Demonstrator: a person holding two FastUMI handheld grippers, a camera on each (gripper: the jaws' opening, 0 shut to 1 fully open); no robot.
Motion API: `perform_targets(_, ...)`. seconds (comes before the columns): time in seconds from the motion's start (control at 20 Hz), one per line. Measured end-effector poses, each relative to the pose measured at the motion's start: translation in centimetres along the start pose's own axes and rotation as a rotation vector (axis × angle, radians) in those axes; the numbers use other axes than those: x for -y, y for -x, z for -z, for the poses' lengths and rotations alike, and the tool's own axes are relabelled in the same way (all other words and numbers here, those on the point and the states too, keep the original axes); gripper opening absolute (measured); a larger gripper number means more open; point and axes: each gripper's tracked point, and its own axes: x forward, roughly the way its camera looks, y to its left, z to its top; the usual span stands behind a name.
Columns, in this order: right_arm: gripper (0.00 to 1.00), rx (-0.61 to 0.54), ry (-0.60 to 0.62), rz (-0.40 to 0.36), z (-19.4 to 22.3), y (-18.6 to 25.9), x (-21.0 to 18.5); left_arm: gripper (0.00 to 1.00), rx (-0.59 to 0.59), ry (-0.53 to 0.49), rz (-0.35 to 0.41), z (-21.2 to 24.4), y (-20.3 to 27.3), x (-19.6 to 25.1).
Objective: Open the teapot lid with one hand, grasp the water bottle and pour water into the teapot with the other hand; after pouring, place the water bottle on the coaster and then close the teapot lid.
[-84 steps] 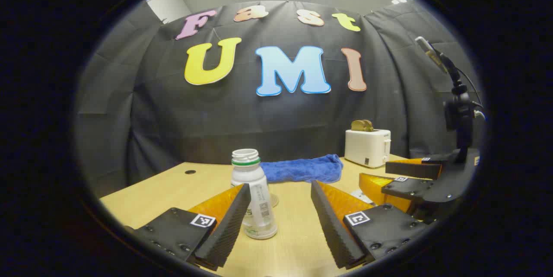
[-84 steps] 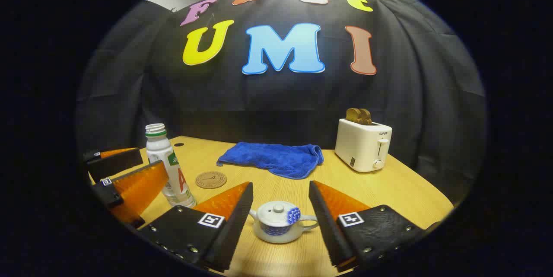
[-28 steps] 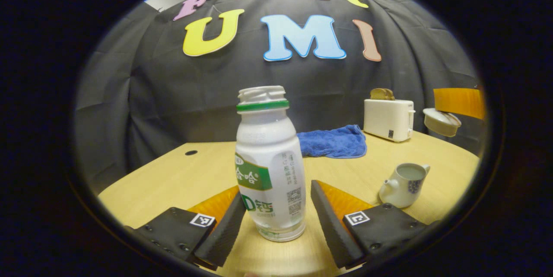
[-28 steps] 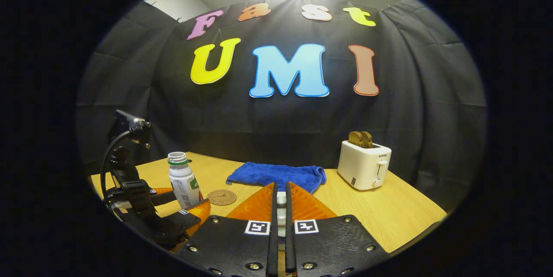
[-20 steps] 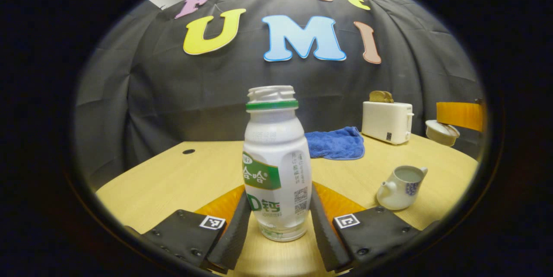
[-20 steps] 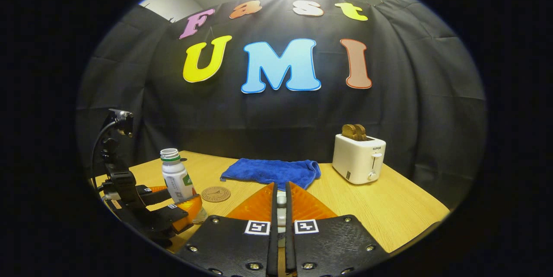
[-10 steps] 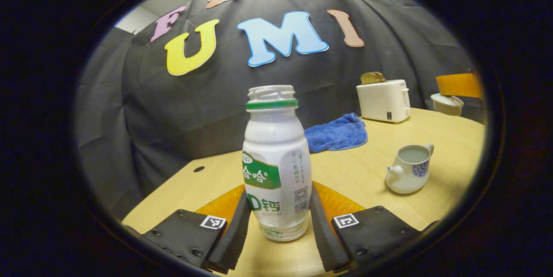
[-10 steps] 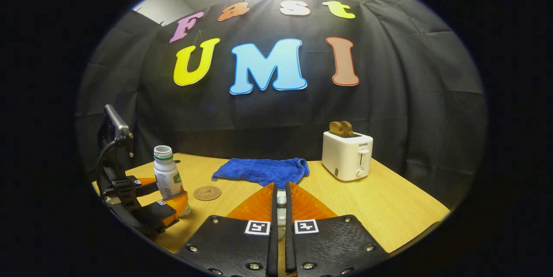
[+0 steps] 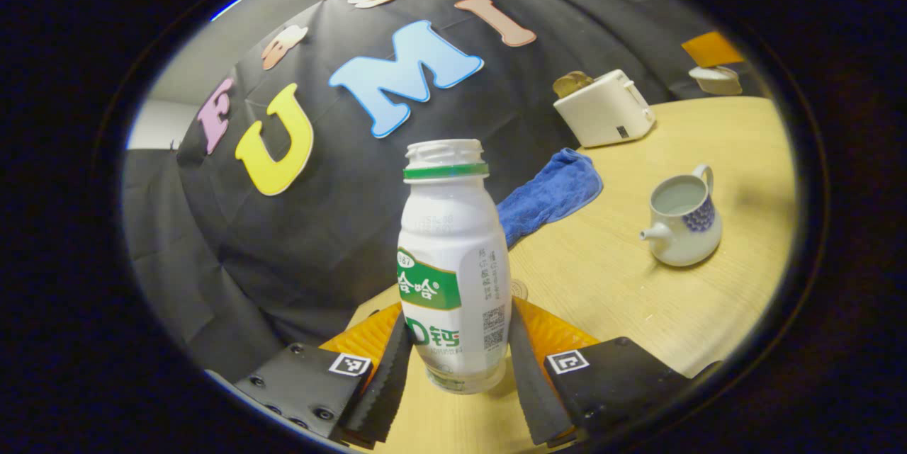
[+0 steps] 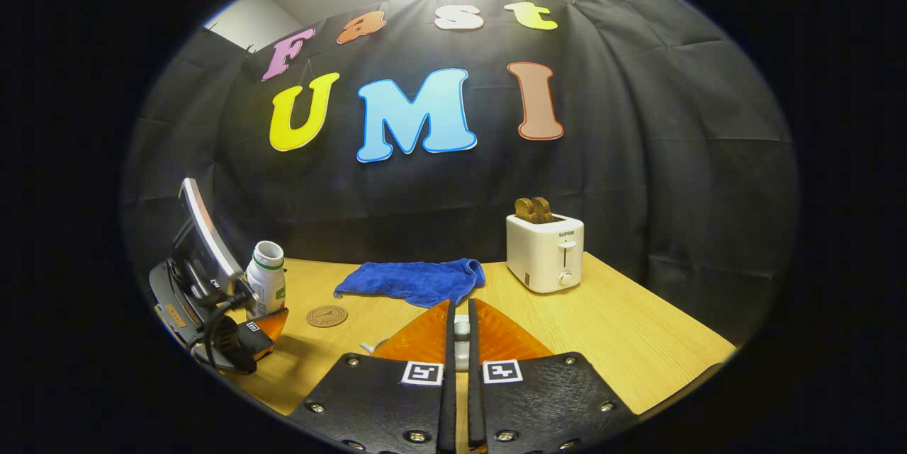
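Observation:
The white water bottle (image 9: 453,263) with a green neck ring and no cap stands between my left gripper's (image 9: 459,316) fingers, which are shut on its lower body. It tilts toward the open white-and-blue teapot (image 9: 682,219) on the table to the right. In the right gripper view the bottle (image 10: 267,278) leans in the left gripper (image 10: 258,323), off the table. My right gripper (image 10: 459,309) is shut on the knob of the teapot lid (image 10: 461,344). In the left gripper view the lid (image 9: 717,78) hangs high at the far right. A round coaster (image 10: 327,316) lies near the bottle.
A blue cloth (image 10: 411,280) lies at the back of the wooden table (image 10: 638,341). A white toaster (image 10: 544,252) with bread stands at the back right. The bottle partly hides the coaster (image 9: 519,289) in the left gripper view.
My left gripper closed on the bottle, lifted it and has been tipping it toward the teapot. The right gripper has kept the lid held up.

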Motion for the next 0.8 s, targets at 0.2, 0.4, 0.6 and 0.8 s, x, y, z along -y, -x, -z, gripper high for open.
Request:
perform_targets(0.2, 0.06, -0.008, -0.011, 0.006, 0.4, 0.5, 1.4, 0.76, 0.001, -0.153, -0.002, -0.9, 0.3, 1.0)
perform_targets(0.4, 0.06, -0.029, -0.026, 0.0, 1.4, 1.0, 2.1, 0.81, -0.005, -0.272, -0.007, -2.1, -0.1, 1.5)
perform_targets(0.6, 0.06, -0.043, -0.043, -0.005, 2.3, 1.2, 2.9, 0.8, -0.006, -0.403, -0.021, -3.2, -0.1, 2.0)
perform_targets(0.8, 0.06, -0.06, -0.054, 0.002, 3.2, 1.5, 4.2, 0.81, -0.014, -0.506, -0.023, -3.5, -0.3, 2.6)
